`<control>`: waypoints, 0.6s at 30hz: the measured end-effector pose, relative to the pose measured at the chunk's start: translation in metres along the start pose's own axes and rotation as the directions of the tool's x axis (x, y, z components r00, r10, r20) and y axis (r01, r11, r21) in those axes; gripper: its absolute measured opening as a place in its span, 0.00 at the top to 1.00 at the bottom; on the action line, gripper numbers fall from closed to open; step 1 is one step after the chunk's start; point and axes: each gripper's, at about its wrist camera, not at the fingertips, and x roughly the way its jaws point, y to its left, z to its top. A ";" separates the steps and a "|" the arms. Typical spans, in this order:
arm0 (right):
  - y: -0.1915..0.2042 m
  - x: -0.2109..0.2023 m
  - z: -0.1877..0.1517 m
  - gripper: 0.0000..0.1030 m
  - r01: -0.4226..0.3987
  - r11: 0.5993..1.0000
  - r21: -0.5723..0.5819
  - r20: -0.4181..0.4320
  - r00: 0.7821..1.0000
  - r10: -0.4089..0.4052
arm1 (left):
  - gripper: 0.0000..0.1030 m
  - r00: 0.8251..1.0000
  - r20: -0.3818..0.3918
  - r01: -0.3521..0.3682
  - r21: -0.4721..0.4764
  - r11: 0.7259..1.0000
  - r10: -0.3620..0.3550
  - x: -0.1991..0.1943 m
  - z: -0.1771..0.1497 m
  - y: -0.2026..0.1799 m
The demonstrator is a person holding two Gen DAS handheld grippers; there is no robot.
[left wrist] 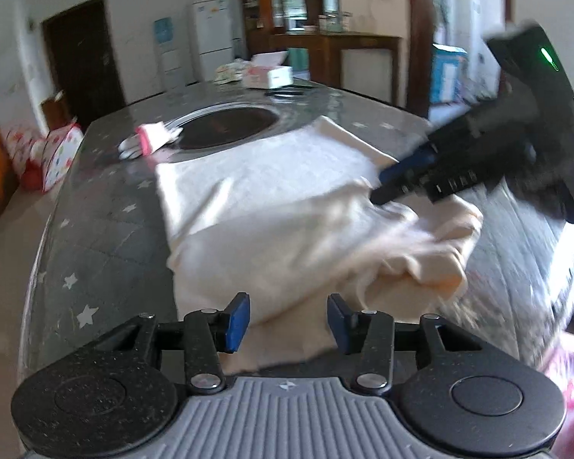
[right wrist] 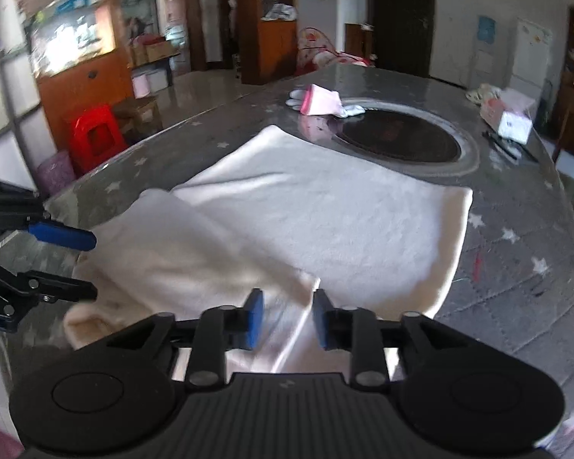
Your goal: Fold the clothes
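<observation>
A cream-white garment point(left wrist: 271, 206) point(right wrist: 325, 214) lies spread on the grey star-patterned table point(left wrist: 95, 229) point(right wrist: 516, 267), its near end bunched into loose folds. My left gripper point(left wrist: 289, 323) hangs over the near edge of the cloth with its jaws open, the pads clear of the fabric. In the right wrist view the left gripper point(right wrist: 76, 264) is at the left, open beside the bunched corner. My right gripper point(right wrist: 288, 319) is open over a raised fold that runs between its blue pads. In the left wrist view the right gripper point(left wrist: 382, 187) reaches in from the right onto the crumpled part.
A pair of pink-and-white gloves point(left wrist: 149, 141) point(right wrist: 321, 105) lies by a round dark inset point(left wrist: 225, 128) point(right wrist: 398, 139) in the table. A tissue box point(left wrist: 268, 72) point(right wrist: 509, 118) sits at the far end. A red stool point(right wrist: 95, 134) stands on the floor beyond the table's left edge.
</observation>
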 end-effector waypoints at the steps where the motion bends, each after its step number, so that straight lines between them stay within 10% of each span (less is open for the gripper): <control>1: 0.000 -0.003 -0.001 0.69 0.001 1.000 -0.012 -0.003 1.000 -0.001 | 0.51 1.000 0.002 -0.010 0.036 0.999 0.010 -0.002 -0.003 -0.006; 18: -0.001 -0.031 -0.014 0.61 0.012 0.999 -0.052 -0.007 1.000 -0.013 | 0.49 0.998 0.051 -0.059 0.244 0.968 0.048 -0.007 -0.021 -0.040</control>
